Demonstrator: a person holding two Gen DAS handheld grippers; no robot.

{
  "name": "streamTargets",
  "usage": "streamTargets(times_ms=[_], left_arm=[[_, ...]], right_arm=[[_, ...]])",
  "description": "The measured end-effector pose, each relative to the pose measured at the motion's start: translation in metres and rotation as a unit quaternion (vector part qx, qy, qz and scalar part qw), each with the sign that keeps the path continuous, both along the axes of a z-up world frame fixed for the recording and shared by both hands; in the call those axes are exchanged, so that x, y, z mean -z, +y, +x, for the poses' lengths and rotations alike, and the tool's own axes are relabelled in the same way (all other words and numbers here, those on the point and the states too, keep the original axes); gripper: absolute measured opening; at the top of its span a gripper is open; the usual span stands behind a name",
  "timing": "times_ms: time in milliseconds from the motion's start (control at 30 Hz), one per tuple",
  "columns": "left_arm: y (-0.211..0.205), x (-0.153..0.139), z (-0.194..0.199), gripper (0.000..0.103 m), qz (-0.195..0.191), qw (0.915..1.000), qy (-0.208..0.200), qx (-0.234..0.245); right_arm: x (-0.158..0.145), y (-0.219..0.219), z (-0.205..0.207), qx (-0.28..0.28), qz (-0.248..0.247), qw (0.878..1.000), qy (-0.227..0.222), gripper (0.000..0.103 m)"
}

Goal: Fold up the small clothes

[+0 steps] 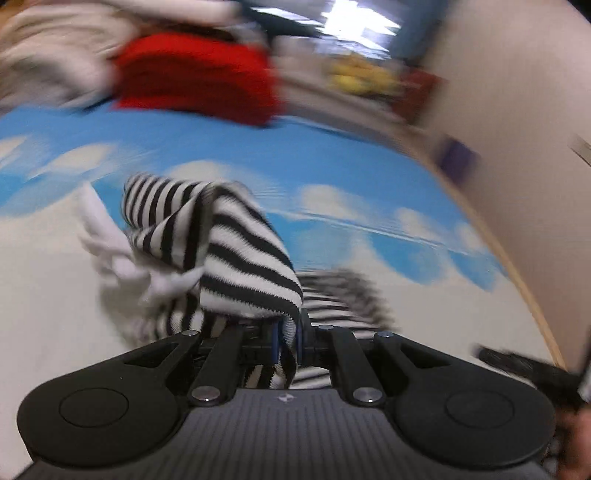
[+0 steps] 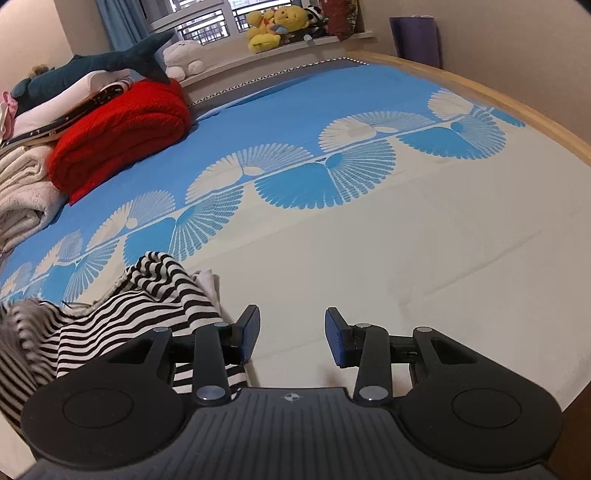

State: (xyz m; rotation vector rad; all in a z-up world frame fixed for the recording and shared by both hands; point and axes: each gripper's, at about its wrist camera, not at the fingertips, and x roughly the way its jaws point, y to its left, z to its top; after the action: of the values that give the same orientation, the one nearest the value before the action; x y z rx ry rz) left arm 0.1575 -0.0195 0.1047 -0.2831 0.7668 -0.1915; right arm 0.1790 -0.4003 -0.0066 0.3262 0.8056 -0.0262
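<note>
The striped garment (image 1: 236, 258), black and white with a white piece bunched against it, is pinched between the fingers of the left claw (image 1: 287, 341), whose jaws are closed on a fold of the cloth; the fabric rises in a hump ahead of the claw and trails down onto the bed (image 1: 369, 166), though that view is smeared with motion blur and finer detail cannot be made out. From the right wrist view the same striped garment (image 2: 122, 314) lies crumpled on the white part of the bed (image 2: 406, 240) near its near edge, just beside and partly under the left finger of the right claw (image 2: 291, 336), which stands wide with nothing between its blue pads (image 2: 249, 332) and hovers over bare sheet. The bed's cover is white toward the near edge and blue farther back, with a band of fan shapes between. At the far left corner of the bed a folded red blanket (image 2: 122, 136) rests against a stack of cream blankets (image 2: 22, 192), with a dark shark toy (image 2: 110, 62) lying on top. Beyond the bed, yellow plush toys (image 2: 273, 26) sit on the window ledge, and a wooden bed frame (image 2: 517, 103) runs along the right edge.
</note>
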Motion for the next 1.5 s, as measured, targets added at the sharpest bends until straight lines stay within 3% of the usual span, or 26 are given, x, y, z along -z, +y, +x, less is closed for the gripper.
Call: streamTargets(times_ms=[133, 233, 300, 367, 500, 533, 633, 733, 900, 1100, 1167, 1233, 1333, 1433, 1500], left_arm=[[-0.094, 0.011, 0.004, 0.009, -0.016, 0.9908, -0.003, 0.134], [-0.152, 0.044, 0.016, 0.015, -0.014, 0.9703, 0.068, 0.232], [-0.173, 0.064, 0.020, 0.017, 0.015, 0.9596, 0.113, 0.257], [-0.169, 0.064, 0.023, 0.018, 0.029, 0.9620, 0.106, 0.250], [-0.105, 0.046, 0.037, 0.026, -0.078, 0.9784, 0.093, 0.167], [-0.091, 0.045, 0.035, 0.026, -0.083, 0.9817, 0.094, 0.143], [-0.058, 0.050, 0.040, 0.026, -0.078, 0.9869, 0.115, 0.083], [-0.039, 0.053, 0.041, 0.026, -0.065, 0.9869, 0.138, 0.053], [-0.010, 0.059, 0.027, 0.026, -0.045, 0.9853, 0.161, 0.035], [0.017, 0.054, 0.012, 0.028, -0.027, 0.9841, 0.170, 0.043], [0.019, 0.055, 0.013, 0.028, -0.030, 0.9836, 0.173, 0.041], [0.017, 0.055, 0.013, 0.028, -0.039, 0.9834, 0.173, 0.040], [0.004, 0.055, 0.016, 0.028, -0.044, 0.9828, 0.170, 0.057], [-0.014, 0.056, 0.017, 0.029, -0.038, 0.9820, 0.165, 0.084], [-0.026, 0.059, 0.017, 0.033, -0.031, 0.9804, 0.163, 0.106]], right_arm=[[0.000, -0.011, -0.003, 0.010, 0.007, 1.000, -0.002, 0.041], [0.000, -0.019, -0.005, 0.015, 0.012, 1.000, -0.003, 0.041], [0.000, -0.023, -0.006, 0.018, 0.014, 1.000, -0.003, 0.041], [0.001, -0.025, -0.006, 0.018, 0.019, 1.000, 0.000, 0.041], [0.004, -0.023, -0.004, 0.001, 0.035, 0.999, 0.006, 0.041], [0.005, -0.020, -0.003, -0.007, 0.042, 0.999, 0.009, 0.041], [0.009, -0.010, 0.003, -0.032, 0.062, 0.997, 0.021, 0.042], [0.019, 0.012, 0.013, -0.069, 0.080, 0.993, 0.050, 0.045], [0.034, 0.041, 0.033, -0.101, 0.062, 0.989, 0.085, 0.053], [0.047, 0.047, 0.047, -0.102, 0.086, 0.985, 0.109, 0.055], [0.048, 0.050, 0.046, -0.113, 0.092, 0.983, 0.110, 0.043], [0.043, 0.050, 0.040, -0.137, 0.096, 0.981, 0.096, 0.005], [0.025, 0.043, 0.027, -0.157, 0.103, 0.981, 0.045, 0.004], [0.003, 0.014, 0.009, -0.127, 0.160, 0.979, -0.022, 0.004], [-0.005, -0.001, -0.003, -0.113, 0.184, 0.976, -0.037, 0.004]])
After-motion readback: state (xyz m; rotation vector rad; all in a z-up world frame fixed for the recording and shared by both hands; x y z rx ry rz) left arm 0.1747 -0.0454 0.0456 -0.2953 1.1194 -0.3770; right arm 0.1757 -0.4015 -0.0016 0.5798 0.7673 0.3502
